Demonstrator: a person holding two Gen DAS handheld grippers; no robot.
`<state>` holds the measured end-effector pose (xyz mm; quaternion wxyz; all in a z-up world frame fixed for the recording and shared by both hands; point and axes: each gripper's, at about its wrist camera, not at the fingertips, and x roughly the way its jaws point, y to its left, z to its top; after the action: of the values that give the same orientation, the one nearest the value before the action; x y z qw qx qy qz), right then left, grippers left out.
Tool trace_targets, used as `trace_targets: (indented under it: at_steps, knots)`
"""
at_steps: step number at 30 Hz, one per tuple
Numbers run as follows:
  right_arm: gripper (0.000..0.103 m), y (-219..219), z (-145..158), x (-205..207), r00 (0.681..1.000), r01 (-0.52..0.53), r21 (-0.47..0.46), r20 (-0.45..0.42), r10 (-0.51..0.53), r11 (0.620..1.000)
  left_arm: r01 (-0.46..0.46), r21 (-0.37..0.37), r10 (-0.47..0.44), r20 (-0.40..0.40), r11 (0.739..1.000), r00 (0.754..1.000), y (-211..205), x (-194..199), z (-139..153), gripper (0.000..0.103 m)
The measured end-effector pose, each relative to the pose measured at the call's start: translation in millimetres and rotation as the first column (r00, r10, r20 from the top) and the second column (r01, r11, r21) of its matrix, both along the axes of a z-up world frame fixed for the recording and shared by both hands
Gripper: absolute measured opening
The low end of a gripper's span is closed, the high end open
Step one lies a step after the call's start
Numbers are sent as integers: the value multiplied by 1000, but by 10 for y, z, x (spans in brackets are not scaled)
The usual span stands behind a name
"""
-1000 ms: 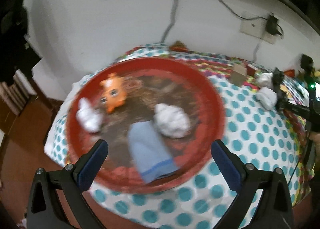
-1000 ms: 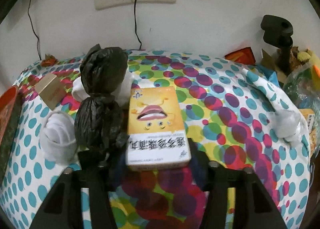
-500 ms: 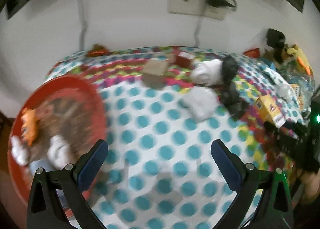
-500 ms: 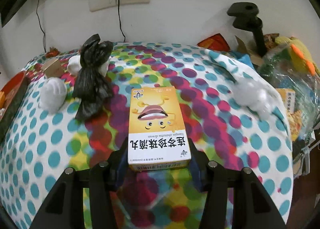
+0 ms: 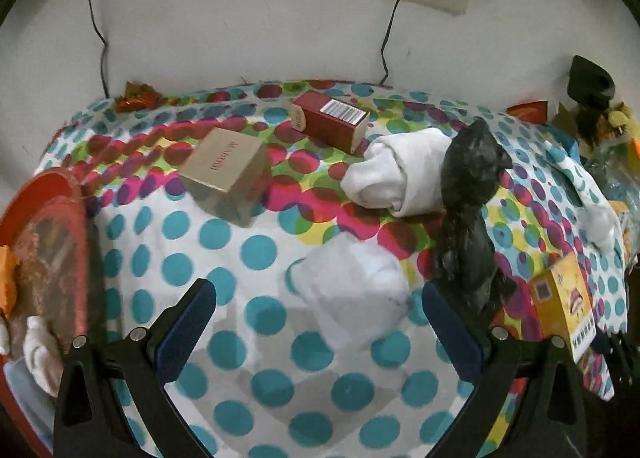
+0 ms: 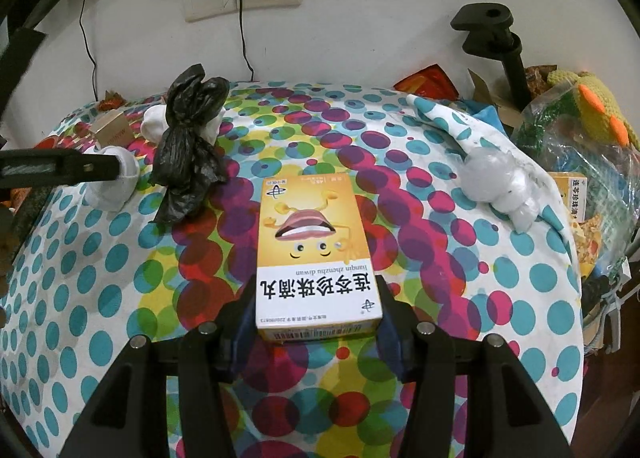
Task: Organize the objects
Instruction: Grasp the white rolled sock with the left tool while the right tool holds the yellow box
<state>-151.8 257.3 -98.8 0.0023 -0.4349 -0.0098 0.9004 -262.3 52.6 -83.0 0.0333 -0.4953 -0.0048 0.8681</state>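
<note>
The right gripper [image 6: 318, 318] holds a yellow box [image 6: 314, 254] tight between its 2 fingers, above the dotted cloth [image 6: 440, 258]. The left gripper [image 5: 320, 322] is wide open over a white bundle [image 5: 352, 294] beside a black bag [image 5: 468, 210].

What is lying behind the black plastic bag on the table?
Behind the black plastic bag lies a rolled white cloth, touching it. The bag covers the cloth's right end, so that part cannot be seen.
</note>
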Motion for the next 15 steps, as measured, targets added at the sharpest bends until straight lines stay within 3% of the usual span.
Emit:
trace_targets:
  at_steps: [5, 7, 8, 9, 15]
  knots:
    - [54, -6, 0, -4, 1000, 0, -6, 0, 0, 1000, 0, 1, 0, 8, 1000, 1000, 66, -56, -97, 96]
    - [54, -6, 0, -3, 1000, 0, -4, 0, 0, 1000, 26, 3, -26, 6, 1000, 1000, 109, -56, -116, 81]
    - [54, -6, 0, -2, 1000, 0, -3, 0, 0, 1000, 35, 7, -35, 15, 999, 999, 122, -67, -136, 63]
    - [54, -6, 1, -1, 1000, 0, -5, 0, 0, 1000, 43, 21, -44, 30, 999, 999, 125, -78, -160, 57]
    - [54, -12, -2, -3, 1000, 1, -4, 0, -1, 1000, 40, 34, -40, 20, 999, 999, 117, -42, -143, 50]
